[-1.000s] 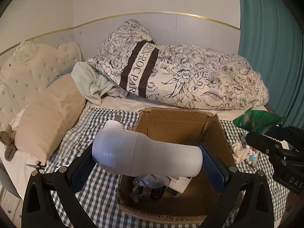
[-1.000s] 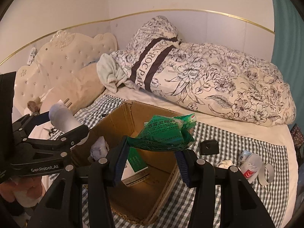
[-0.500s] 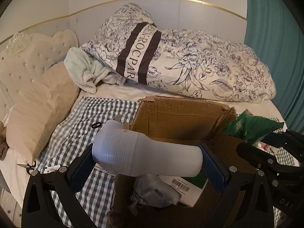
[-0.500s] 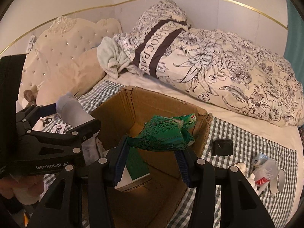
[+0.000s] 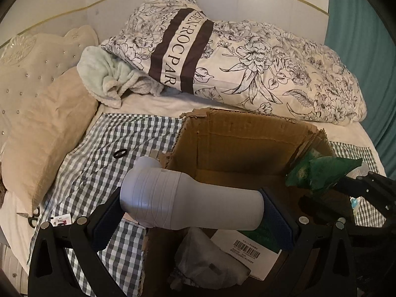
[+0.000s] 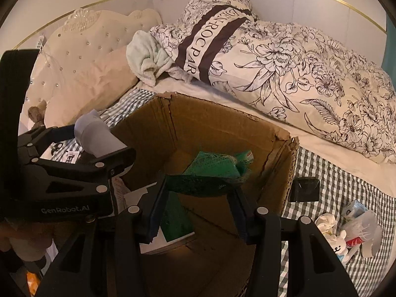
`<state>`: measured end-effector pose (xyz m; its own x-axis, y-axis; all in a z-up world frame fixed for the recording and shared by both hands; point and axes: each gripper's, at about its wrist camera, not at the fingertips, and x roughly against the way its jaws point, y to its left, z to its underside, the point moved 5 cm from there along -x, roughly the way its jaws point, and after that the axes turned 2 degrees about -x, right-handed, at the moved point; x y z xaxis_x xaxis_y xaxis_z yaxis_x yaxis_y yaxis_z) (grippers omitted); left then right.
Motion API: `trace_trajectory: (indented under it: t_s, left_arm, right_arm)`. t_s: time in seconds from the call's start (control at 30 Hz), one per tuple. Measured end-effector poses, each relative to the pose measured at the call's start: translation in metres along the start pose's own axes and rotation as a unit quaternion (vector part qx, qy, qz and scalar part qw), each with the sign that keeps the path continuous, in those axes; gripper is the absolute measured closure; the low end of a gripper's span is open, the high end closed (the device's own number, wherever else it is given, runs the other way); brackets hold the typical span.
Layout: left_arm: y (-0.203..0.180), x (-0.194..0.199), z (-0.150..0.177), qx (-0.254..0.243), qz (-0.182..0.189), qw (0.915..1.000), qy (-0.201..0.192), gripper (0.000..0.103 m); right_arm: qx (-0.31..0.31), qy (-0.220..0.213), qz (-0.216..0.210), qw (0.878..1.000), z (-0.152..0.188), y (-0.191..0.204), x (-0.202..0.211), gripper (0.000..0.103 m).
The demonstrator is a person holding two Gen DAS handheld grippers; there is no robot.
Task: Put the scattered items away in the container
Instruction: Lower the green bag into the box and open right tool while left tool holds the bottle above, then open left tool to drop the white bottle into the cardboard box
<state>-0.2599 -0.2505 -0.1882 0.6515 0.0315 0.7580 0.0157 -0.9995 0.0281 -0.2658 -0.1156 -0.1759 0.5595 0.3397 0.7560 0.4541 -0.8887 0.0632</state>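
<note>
cardboard box (image 6: 222,133) at 12 o'clock on the bed. left fingers (image 5: 193,212) clamp a grey bottle (image 5: 188,205) crosswise over it; right fingers (image 6: 198,190) grip a green packet (image 6: 212,173) above the opening.

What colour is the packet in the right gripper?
Green; the packet shows best in the right wrist view, clamped over the cardboard box.
</note>
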Motion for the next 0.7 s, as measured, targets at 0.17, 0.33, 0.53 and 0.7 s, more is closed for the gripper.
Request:
trace_trajectory:
  t_s: [0.17, 0.33, 0.53, 0.7]
  left_arm:
    - [-0.001, -0.002, -0.001, -0.002, -0.002, 1.0000, 0.004, 0.000]
    - [-0.003, 0.000, 0.000, -0.006, -0.006, 0.9999, 0.008, 0.000]
    - [-0.007, 0.010, -0.001, -0.010, -0.001, 1.0000, 0.002, 0.000]
    - [-0.010, 0.021, -0.005, -0.013, 0.000, 0.9999, -0.005, 0.000]
  right_arm:
    - [0.000, 0.006, 0.000, 1.000, 0.003, -0.001, -0.003, 0.050]
    - [-0.006, -0.004, 0.002, 1.000, 0.001, -0.003, 0.008, 0.037]
    - [-0.012, -0.022, 0.007, 1.000, -0.005, -0.005, 0.026, 0.033]
    - [-0.017, -0.037, 0.011, 0.999, -0.008, -0.006, 0.042, 0.032]
